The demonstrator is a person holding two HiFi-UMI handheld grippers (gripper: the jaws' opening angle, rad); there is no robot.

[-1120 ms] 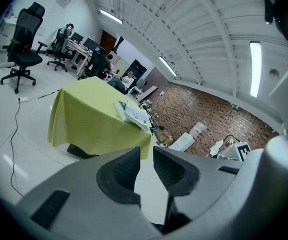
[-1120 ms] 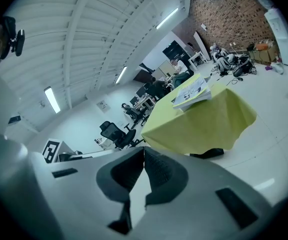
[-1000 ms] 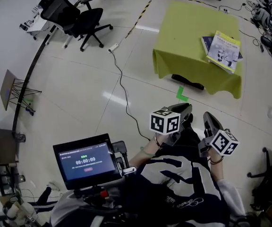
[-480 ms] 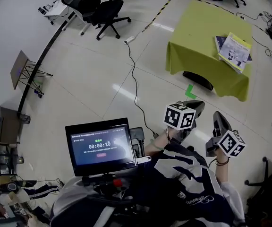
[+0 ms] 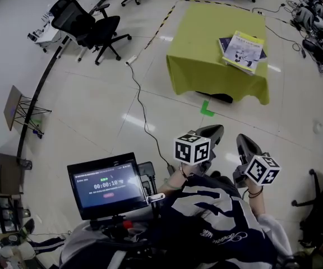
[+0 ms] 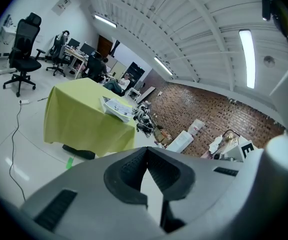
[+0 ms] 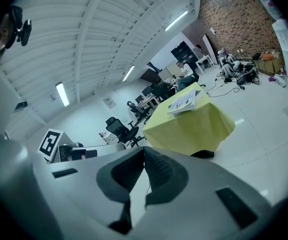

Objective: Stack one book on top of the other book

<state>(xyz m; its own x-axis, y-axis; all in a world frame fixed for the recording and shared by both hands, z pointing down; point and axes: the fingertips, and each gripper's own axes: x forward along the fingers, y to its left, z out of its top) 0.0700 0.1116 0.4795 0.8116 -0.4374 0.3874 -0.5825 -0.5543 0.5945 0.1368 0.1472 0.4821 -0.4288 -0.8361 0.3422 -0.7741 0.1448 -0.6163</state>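
Note:
Two books lie on the far right part of a table with a yellow-green cloth (image 5: pixel 206 43): a light illustrated book (image 5: pixel 243 49) rests on top of a dark blue book (image 5: pixel 225 42). The same pile of books (image 6: pixel 115 106) shows in the left gripper view, and the pile (image 7: pixel 183 102) also shows in the right gripper view. My left gripper (image 5: pixel 216 130) and right gripper (image 5: pixel 244 142) are held close to the person's body, far from the table, over bare floor. Both are shut with nothing between the pads.
A black office chair (image 5: pixel 88 27) stands at the left. A cable (image 5: pixel 142 108) runs across the floor toward me. A green tape mark (image 5: pixel 207 109) lies in front of the table. A screen with a timer (image 5: pixel 106 185) sits at lower left. Gear is piled at the right wall (image 5: pixel 310 21).
The head view has swung about, so the table sits nearer the top middle now. Both grippers stay in front of the body. The timer on the screen has advanced.

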